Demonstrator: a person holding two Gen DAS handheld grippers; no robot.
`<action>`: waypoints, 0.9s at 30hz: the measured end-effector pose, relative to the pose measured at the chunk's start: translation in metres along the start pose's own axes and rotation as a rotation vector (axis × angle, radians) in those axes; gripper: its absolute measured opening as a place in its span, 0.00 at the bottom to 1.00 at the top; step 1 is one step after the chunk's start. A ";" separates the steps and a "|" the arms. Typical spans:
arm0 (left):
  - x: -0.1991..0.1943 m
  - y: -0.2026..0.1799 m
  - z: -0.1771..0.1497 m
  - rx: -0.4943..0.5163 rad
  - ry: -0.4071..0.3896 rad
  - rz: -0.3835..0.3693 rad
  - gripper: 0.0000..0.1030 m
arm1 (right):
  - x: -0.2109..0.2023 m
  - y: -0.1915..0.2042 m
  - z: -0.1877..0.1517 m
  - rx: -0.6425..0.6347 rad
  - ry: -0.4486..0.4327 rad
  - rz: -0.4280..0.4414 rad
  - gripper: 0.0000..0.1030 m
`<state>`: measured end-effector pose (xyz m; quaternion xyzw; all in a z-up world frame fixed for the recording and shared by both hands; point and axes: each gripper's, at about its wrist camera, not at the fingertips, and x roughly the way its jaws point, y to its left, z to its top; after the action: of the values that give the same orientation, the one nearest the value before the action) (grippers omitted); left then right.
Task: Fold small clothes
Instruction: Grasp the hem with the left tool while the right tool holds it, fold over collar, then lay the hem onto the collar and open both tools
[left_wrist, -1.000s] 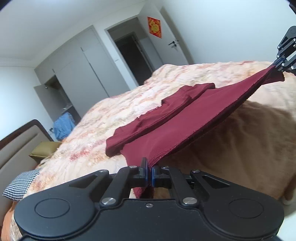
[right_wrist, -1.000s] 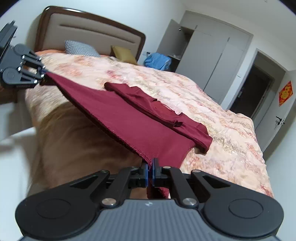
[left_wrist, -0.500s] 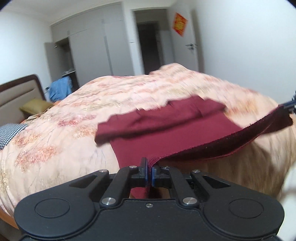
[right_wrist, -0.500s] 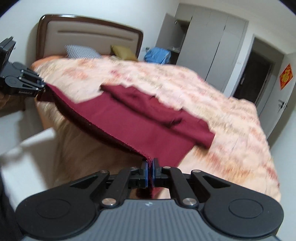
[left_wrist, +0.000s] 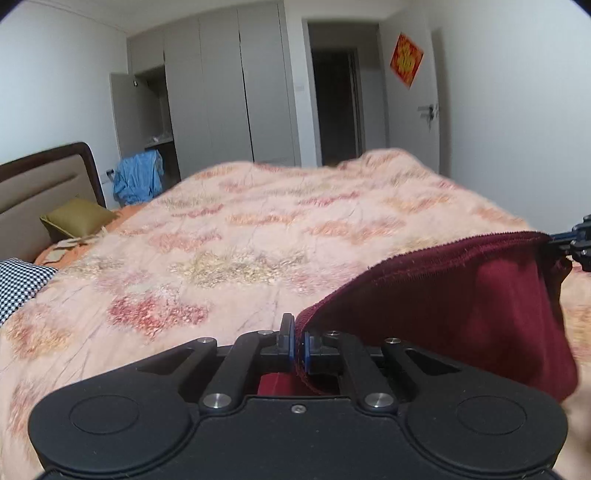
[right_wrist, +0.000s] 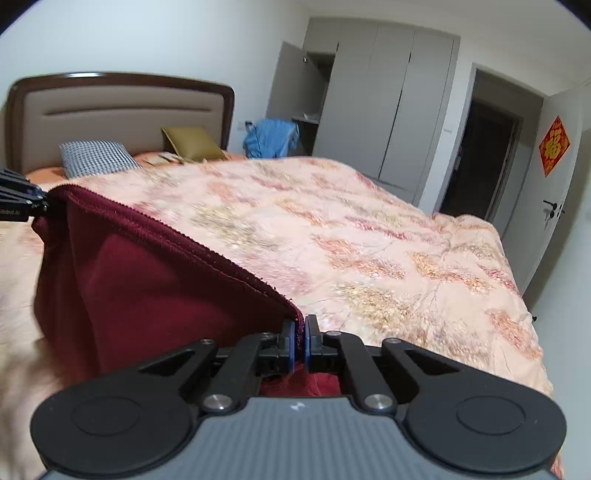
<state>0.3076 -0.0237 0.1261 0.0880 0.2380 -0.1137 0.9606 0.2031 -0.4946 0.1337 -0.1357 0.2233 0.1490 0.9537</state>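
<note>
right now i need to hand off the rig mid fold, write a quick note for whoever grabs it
Left gripper: shut on one hem corner of the maroon garment.
Right gripper: shut on the other hem corner.
The hem is stretched between them, lifted above the quilt; the cloth hangs below.
Done: hem gripped and raised.
Left: lay the hem down to make the fold, release, then finish folding. The rest of the garment is hidden.

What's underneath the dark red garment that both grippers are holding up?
The floral bedspread lies around the hanging garment, pinched by the left gripper and right gripper. The cloth hides whatever is directly beneath it.
</note>
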 end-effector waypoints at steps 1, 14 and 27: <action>0.020 0.004 0.005 -0.006 0.028 0.000 0.04 | 0.019 -0.005 0.004 0.007 0.014 0.001 0.05; 0.208 0.040 -0.014 -0.122 0.288 -0.100 0.10 | 0.202 -0.059 -0.020 0.185 0.239 0.111 0.16; 0.180 0.070 -0.028 -0.250 0.129 -0.135 0.99 | 0.200 -0.087 -0.035 0.358 0.280 0.056 1.00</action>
<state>0.4687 0.0177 0.0235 -0.0415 0.3168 -0.1416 0.9369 0.3903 -0.5414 0.0269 0.0225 0.3799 0.1130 0.9178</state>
